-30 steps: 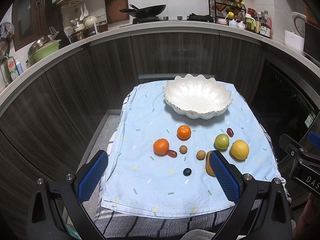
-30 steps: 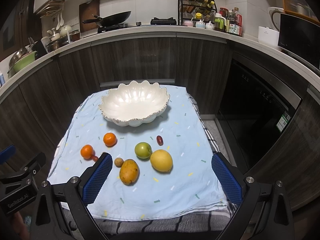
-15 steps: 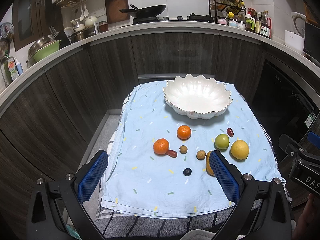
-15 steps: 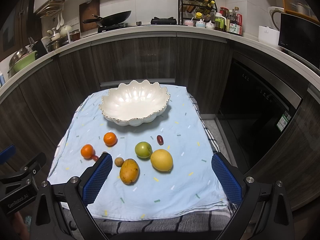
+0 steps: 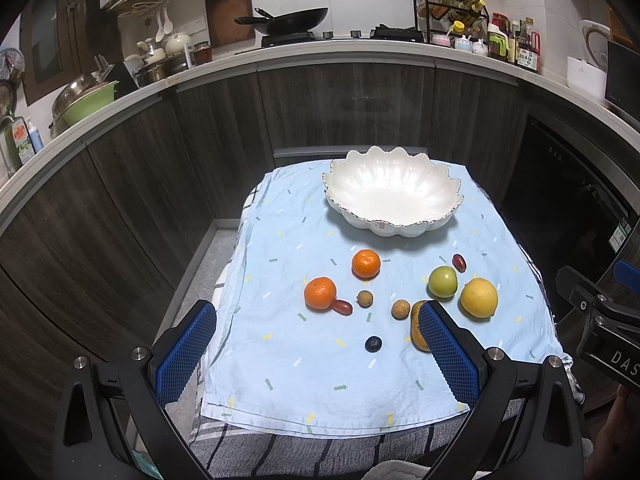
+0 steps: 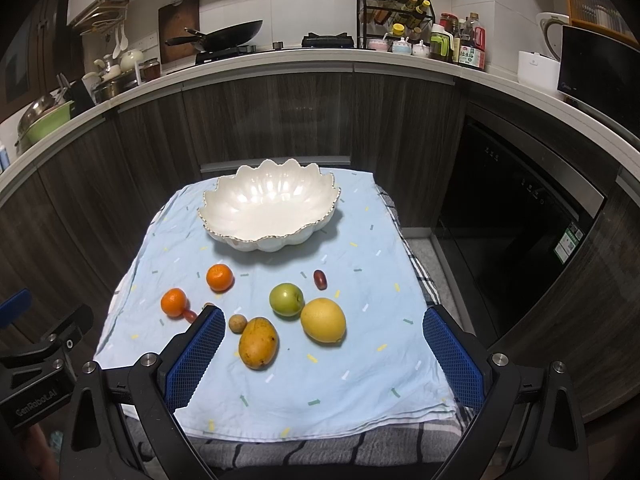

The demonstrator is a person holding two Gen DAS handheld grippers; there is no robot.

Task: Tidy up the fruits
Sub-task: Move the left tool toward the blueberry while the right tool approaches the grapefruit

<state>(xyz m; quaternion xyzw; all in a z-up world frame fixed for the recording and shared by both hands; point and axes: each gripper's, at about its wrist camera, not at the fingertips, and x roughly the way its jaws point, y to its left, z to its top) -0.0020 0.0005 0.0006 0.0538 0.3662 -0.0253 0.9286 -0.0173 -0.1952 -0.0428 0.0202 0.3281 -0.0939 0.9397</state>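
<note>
Left wrist view: right finger [image 5: 448,350] hides most of the mango [image 5: 416,330]

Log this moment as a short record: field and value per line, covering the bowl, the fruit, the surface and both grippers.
bowl: white scalloped bowl, empty, at the far end of the cloth
surface: light blue cloth over a striped cloth
fruit on cloth: two oranges, green apple, yellow citrus, mango, two red dates, two small brown fruits, one dark berry
fruit in bowl: none
left gripper: open, holding nothing
right gripper: open, holding nothing
</note>
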